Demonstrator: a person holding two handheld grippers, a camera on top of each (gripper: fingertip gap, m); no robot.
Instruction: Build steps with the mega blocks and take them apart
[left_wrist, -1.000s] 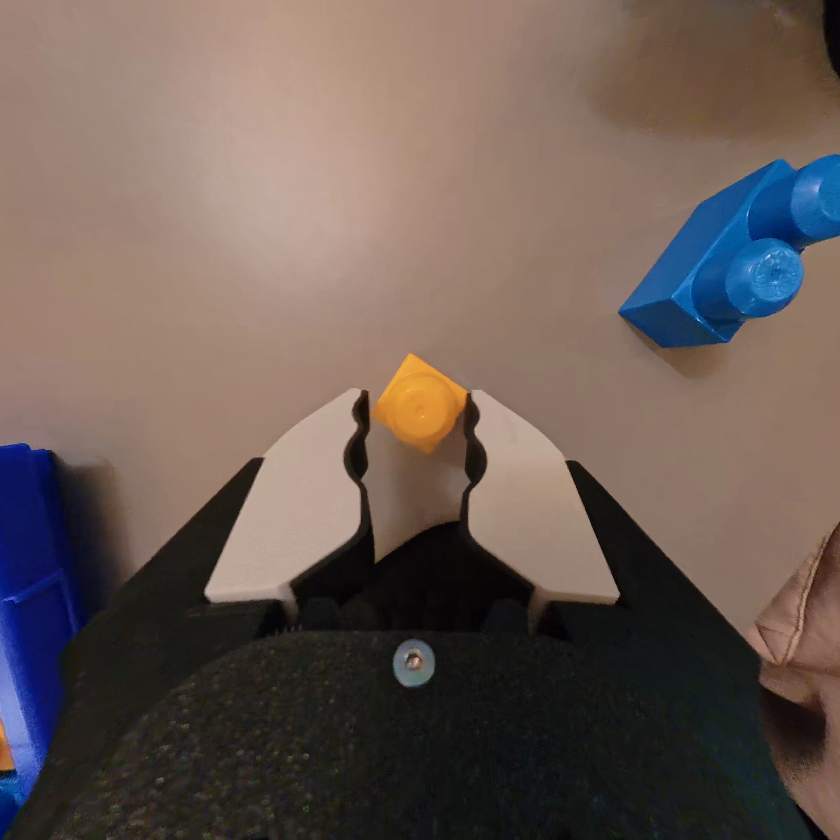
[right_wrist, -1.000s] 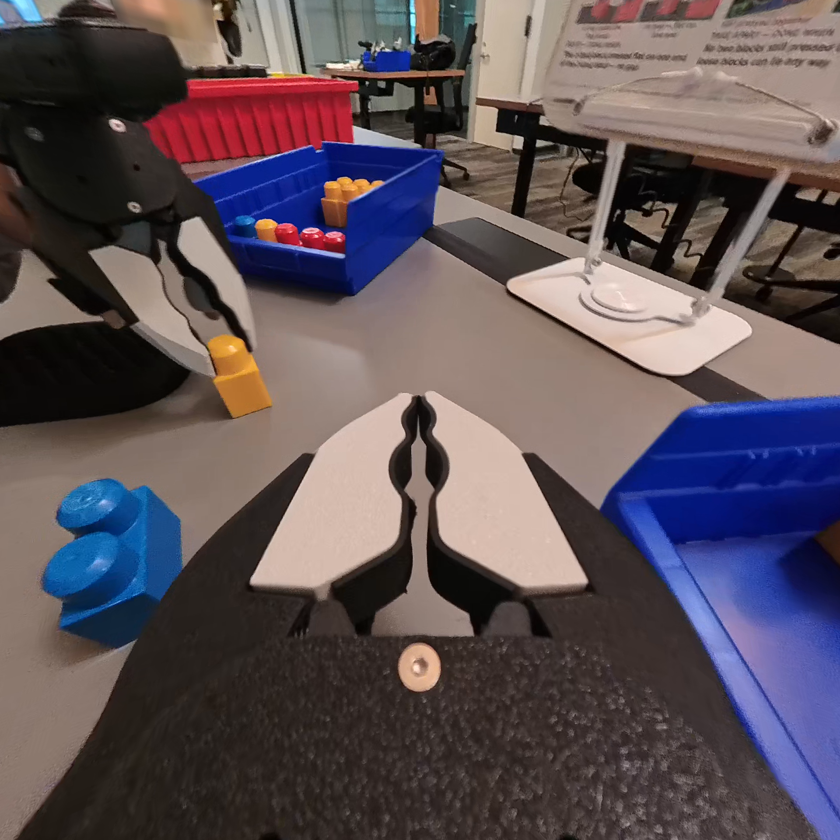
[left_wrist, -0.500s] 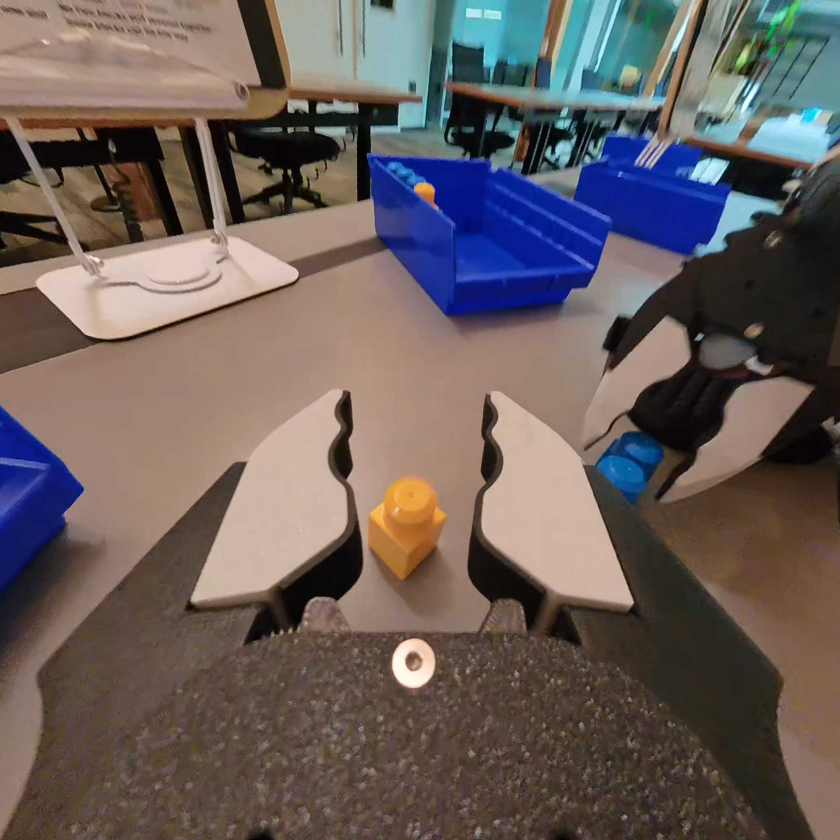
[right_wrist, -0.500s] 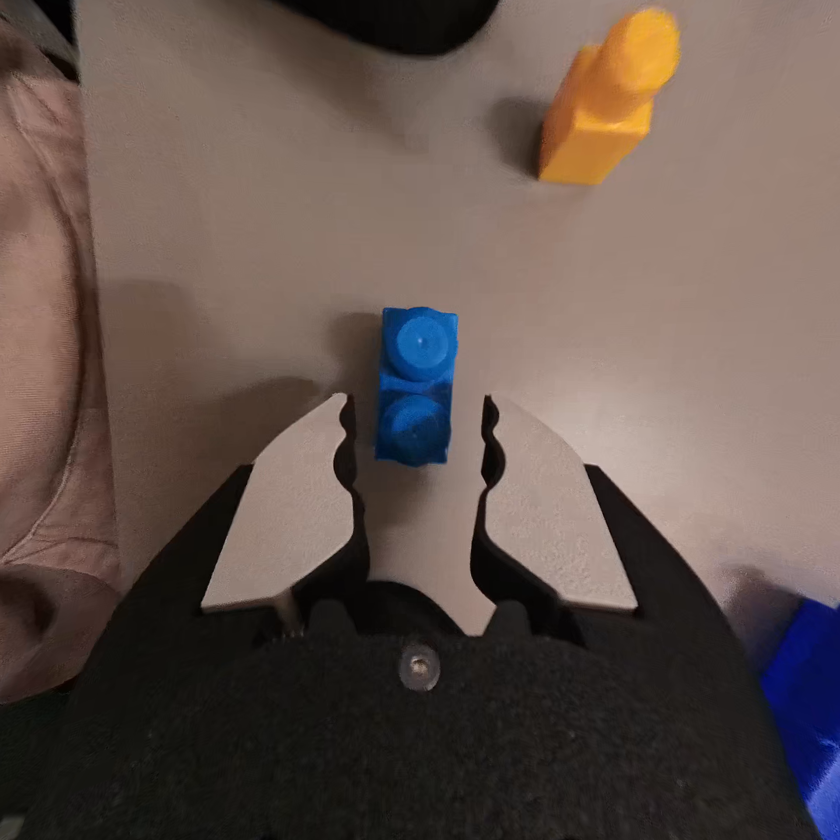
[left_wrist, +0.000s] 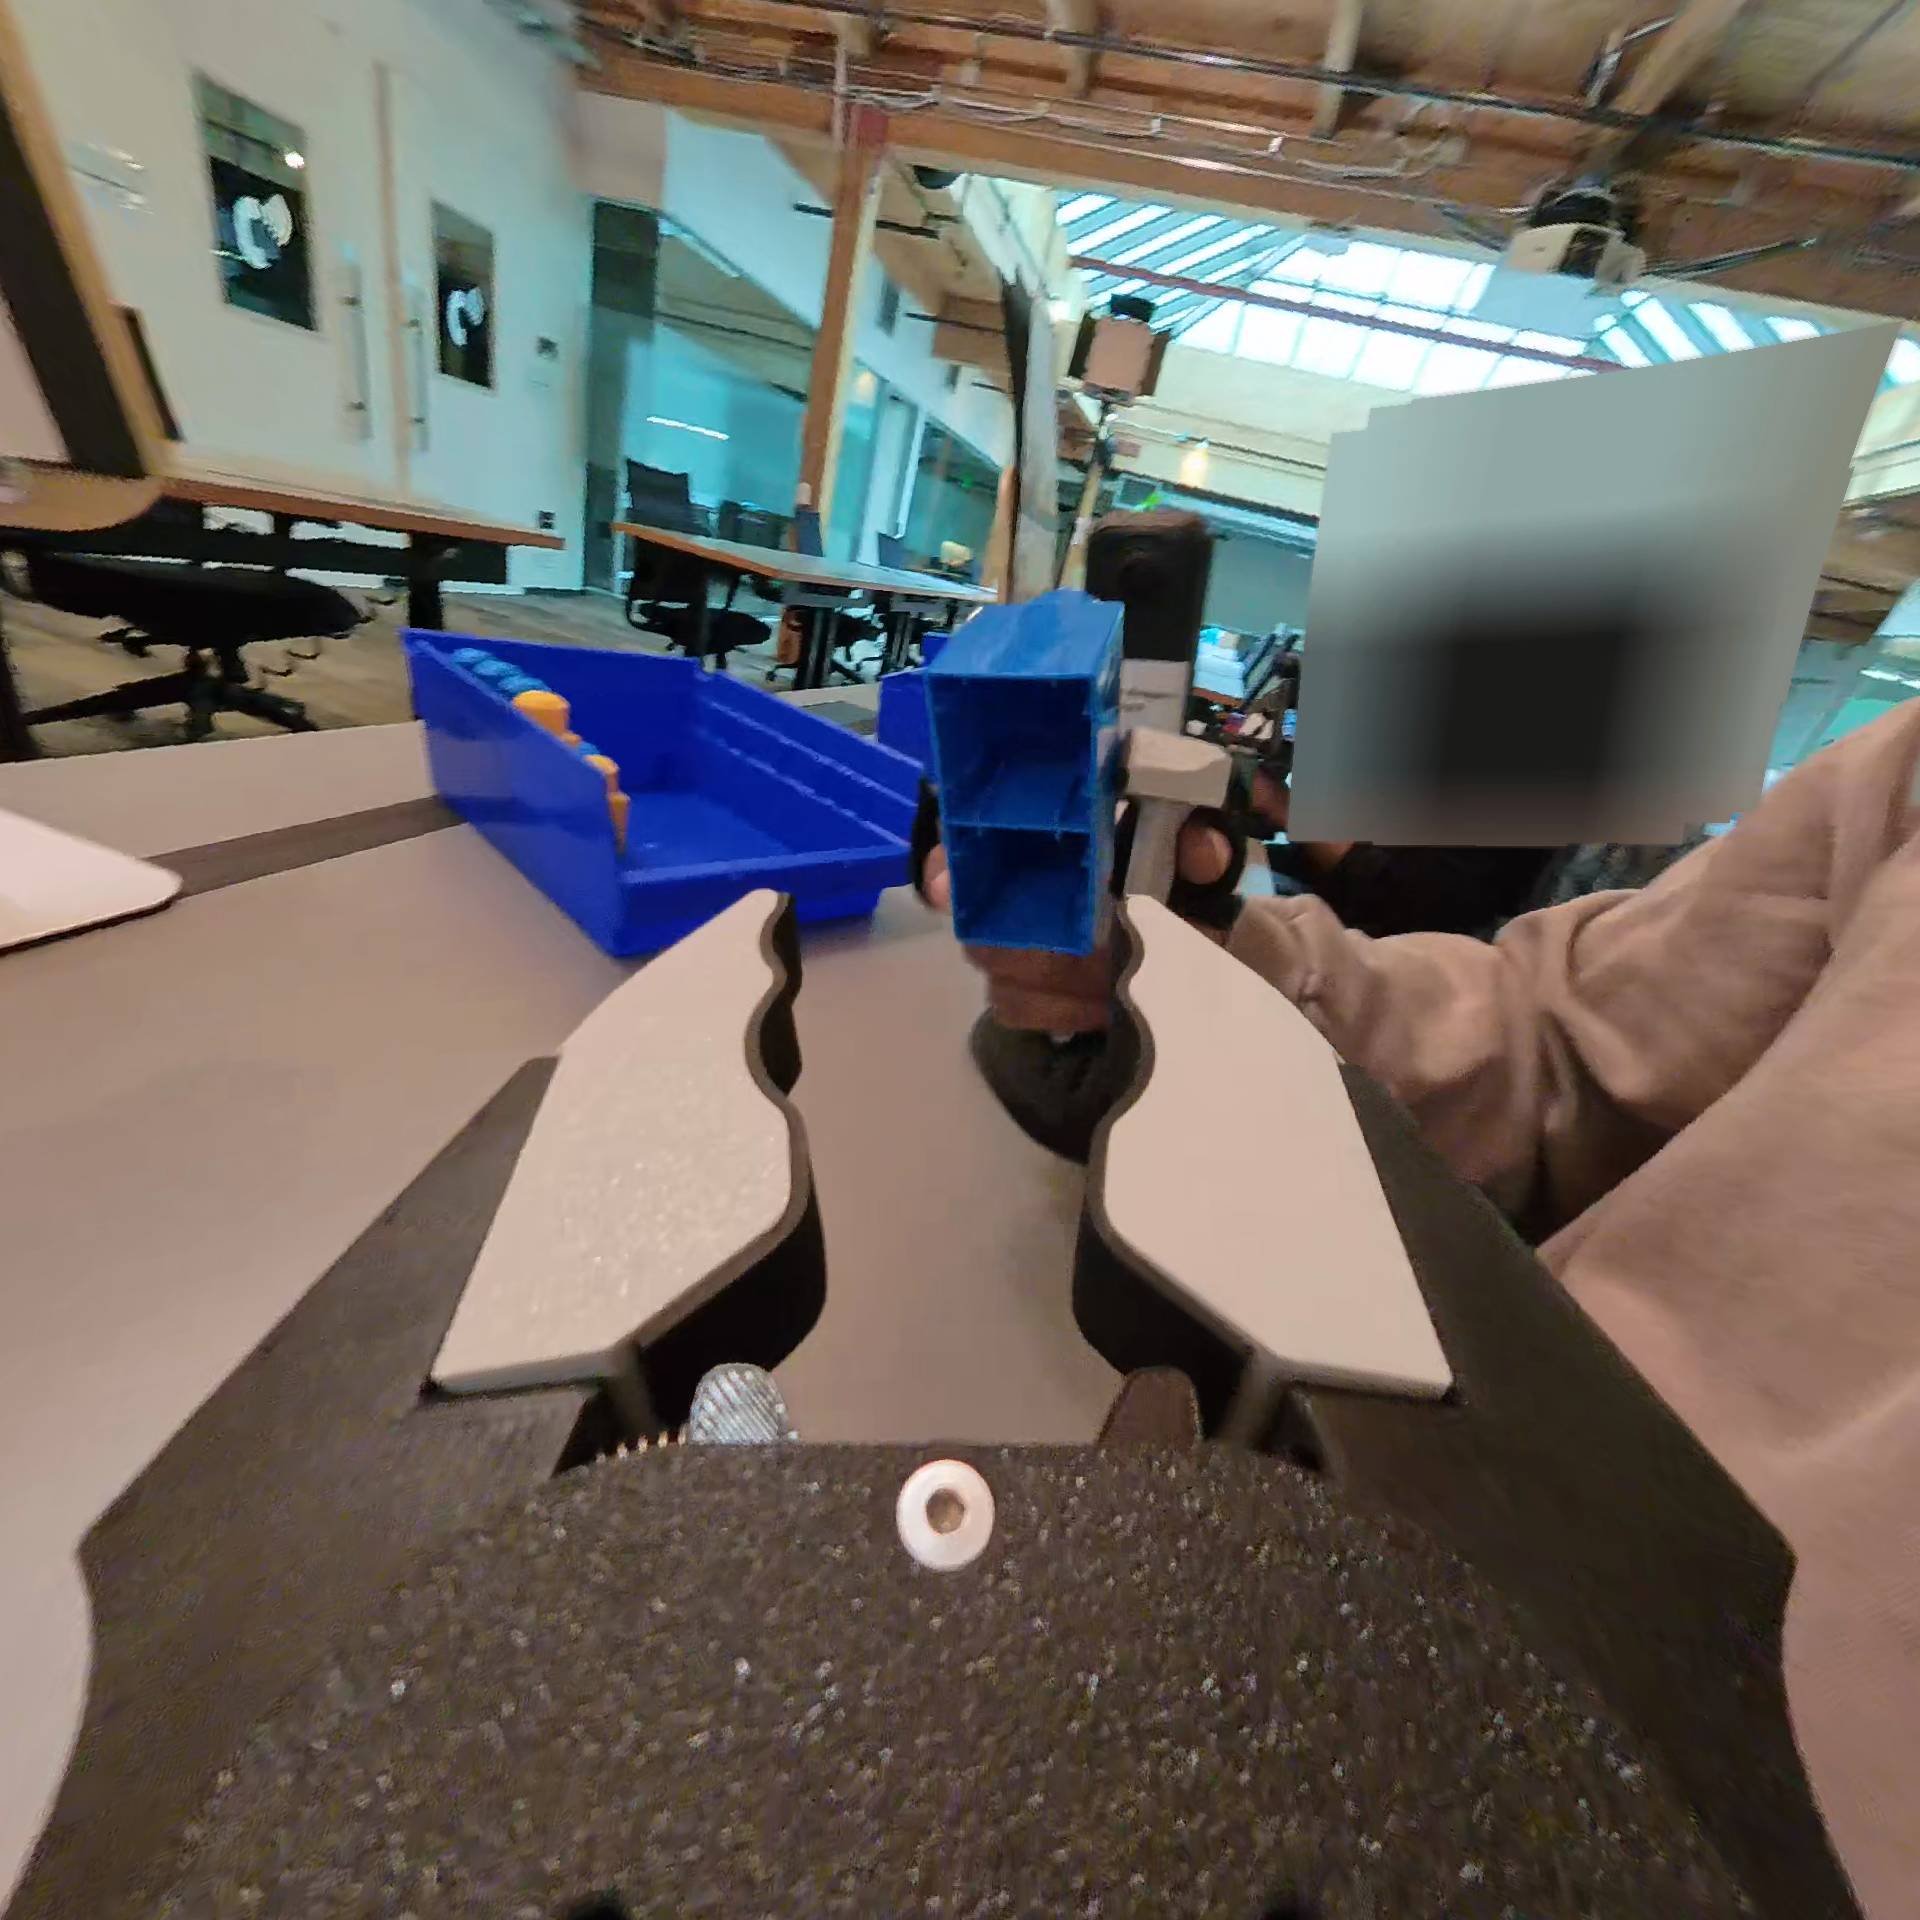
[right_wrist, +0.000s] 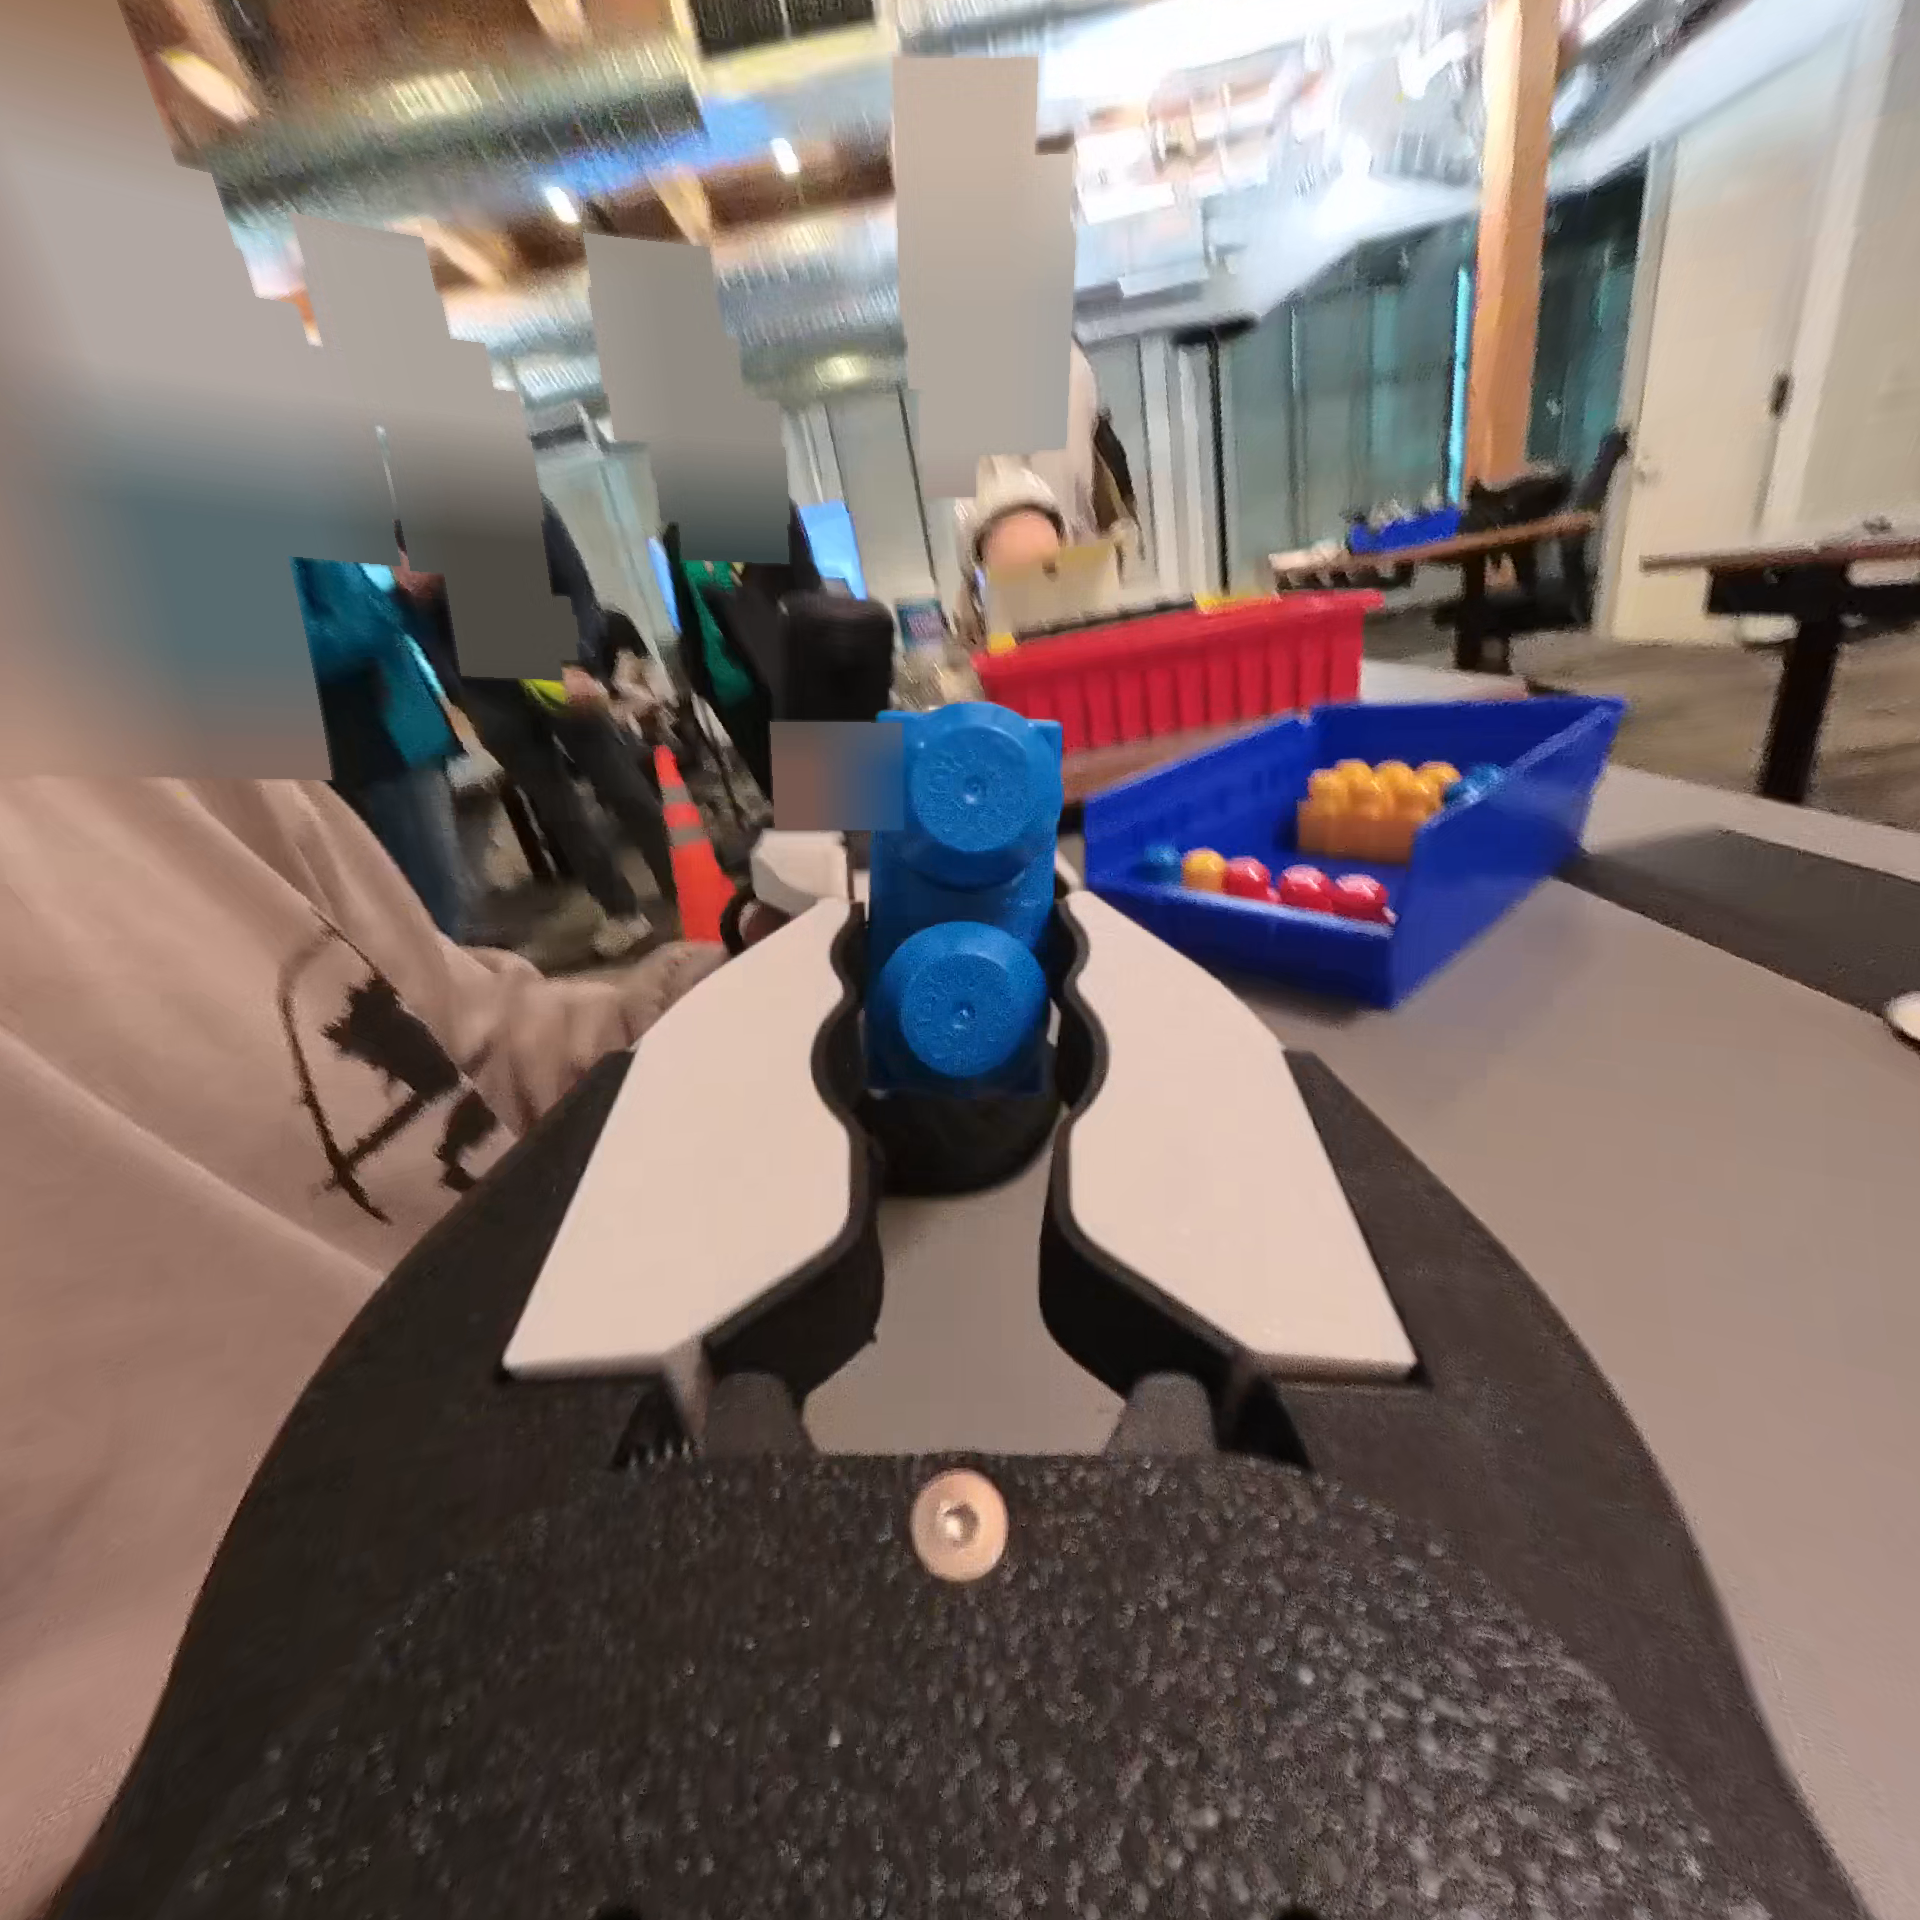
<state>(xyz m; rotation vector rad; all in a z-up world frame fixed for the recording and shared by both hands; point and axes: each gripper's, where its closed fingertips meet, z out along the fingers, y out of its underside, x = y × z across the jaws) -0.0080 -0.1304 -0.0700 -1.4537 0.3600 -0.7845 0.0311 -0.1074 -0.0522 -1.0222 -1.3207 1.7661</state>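
My right gripper is shut on a blue two-stud block and holds it above the grey table, studs facing its camera. In the left wrist view the same block shows its hollow underside, in the air just beyond my fingertips. A grey finger of the right gripper shows beside it. My left gripper is open and empty, level over the table, pointing at the block. The yellow block is out of view.
A blue bin with blue and orange blocks stands at the far left. Another blue bin holds yellow, red and blue blocks, a red bin behind it. A beige sleeve reaches in from the right. A white stand base lies left. The grippers' ends are close to 6 cm from one another.
My right gripper has shut on the blue block and lifted it off the table, swinging up to level. My left gripper stayed open and tilted up away from the yellow block.
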